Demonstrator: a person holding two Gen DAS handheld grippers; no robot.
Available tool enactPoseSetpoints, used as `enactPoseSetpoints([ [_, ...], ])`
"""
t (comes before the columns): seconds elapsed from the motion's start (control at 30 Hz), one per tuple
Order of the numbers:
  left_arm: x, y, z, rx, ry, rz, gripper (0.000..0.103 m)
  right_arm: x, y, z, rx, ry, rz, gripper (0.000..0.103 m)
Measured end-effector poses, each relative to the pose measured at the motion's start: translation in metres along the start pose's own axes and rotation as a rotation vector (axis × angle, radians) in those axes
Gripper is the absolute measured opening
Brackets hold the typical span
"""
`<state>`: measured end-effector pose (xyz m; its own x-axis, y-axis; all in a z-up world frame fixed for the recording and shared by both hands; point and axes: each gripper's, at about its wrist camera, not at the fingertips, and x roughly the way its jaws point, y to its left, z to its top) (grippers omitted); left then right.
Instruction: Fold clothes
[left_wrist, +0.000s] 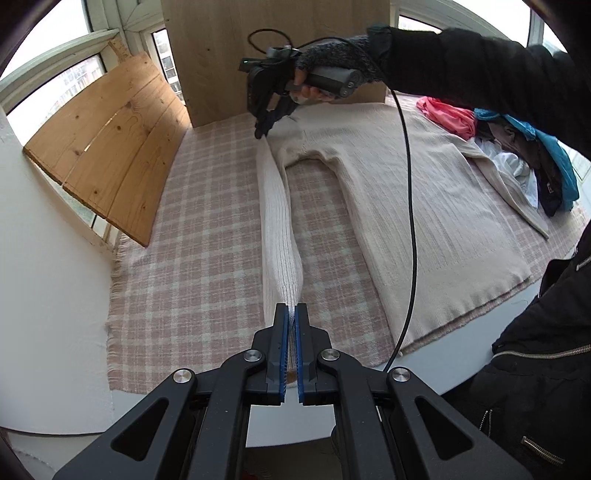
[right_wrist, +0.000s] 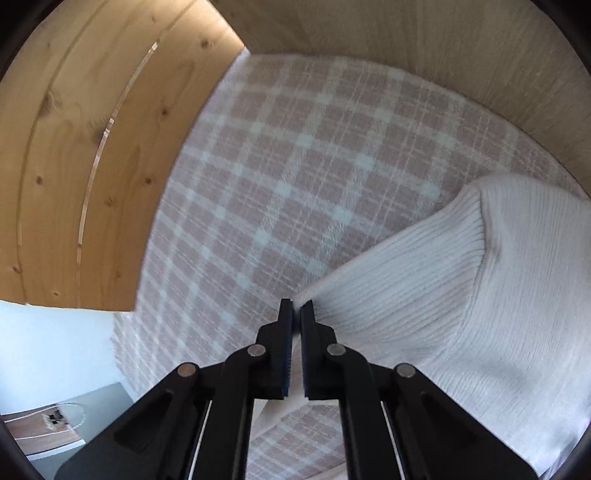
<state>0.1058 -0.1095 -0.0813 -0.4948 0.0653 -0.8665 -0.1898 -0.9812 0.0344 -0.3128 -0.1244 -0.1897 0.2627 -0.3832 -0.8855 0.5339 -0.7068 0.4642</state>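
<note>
Both my tongs are clamped on the sweater's (left_wrist: 388, 177) sleeve (left_wrist: 275, 221): left gripper (left_wrist: 291, 314) on the cuff at 6 o'clock, right gripper (left_wrist: 263, 131) on the shoulder at 12. The sweater lies flat on the plaid blanket (left_wrist: 184, 266). Thin bites both; if I pull unevenly, the knit slips or the body drags out of shape.

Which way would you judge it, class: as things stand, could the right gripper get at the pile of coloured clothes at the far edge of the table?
Probably not yet. The right gripper is shut on the sweater's sleeve, and the pile of clothes lies across the sweater body. It must let go first.
</note>
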Motion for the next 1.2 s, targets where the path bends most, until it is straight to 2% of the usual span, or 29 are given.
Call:
enactPoseSetpoints([
  [0.1,-0.013,0.012,0.007,-0.028,-0.044,0.000,0.003,-0.030,-0.010,-0.001,0.008,-0.037,0.007,0.004],
  [0.23,-0.018,0.012,0.014,-0.042,-0.066,-0.023,0.001,-0.063,-0.026,-0.007,-0.017,-0.084,-0.032,0.004],
  [0.3,-0.019,0.002,0.014,-0.029,-0.065,-0.048,0.001,-0.076,-0.039,-0.014,-0.025,-0.088,-0.033,0.004],
  [0.4,-0.016,-0.025,0.013,0.012,-0.061,-0.125,0.001,-0.078,-0.067,-0.029,-0.001,-0.086,-0.039,0.004],
  [0.53,0.020,-0.035,0.003,0.074,0.000,-0.078,0.008,-0.063,-0.090,-0.035,0.047,-0.070,-0.026,0.004],
  [0.67,0.083,-0.006,-0.016,0.052,0.113,-0.023,0.010,-0.044,-0.084,-0.037,0.034,-0.047,-0.032,0.004],
  [0.77,0.110,0.006,-0.015,0.049,0.148,-0.036,0.010,-0.036,-0.077,-0.036,0.015,-0.031,-0.041,0.004],
  [0.8,0.118,0.009,-0.015,0.050,0.157,-0.044,0.013,-0.035,-0.076,-0.036,0.013,-0.029,-0.040,0.004],
  [0.9,0.134,0.007,-0.010,0.079,0.200,-0.104,0.026,-0.036,-0.075,-0.033,0.015,-0.029,-0.036,0.004],
  [0.93,0.138,0.004,-0.009,0.107,0.220,-0.099,0.031,-0.036,-0.076,-0.033,0.014,-0.028,-0.034,0.004],
  [1.07,0.154,-0.002,-0.008,0.186,0.296,-0.039,0.033,-0.037,-0.076,-0.031,0.009,-0.024,-0.026,0.004],
  [1.2,0.163,0.000,-0.011,0.195,0.329,-0.036,0.033,-0.035,-0.078,-0.030,0.018,-0.016,-0.013,0.004],
])
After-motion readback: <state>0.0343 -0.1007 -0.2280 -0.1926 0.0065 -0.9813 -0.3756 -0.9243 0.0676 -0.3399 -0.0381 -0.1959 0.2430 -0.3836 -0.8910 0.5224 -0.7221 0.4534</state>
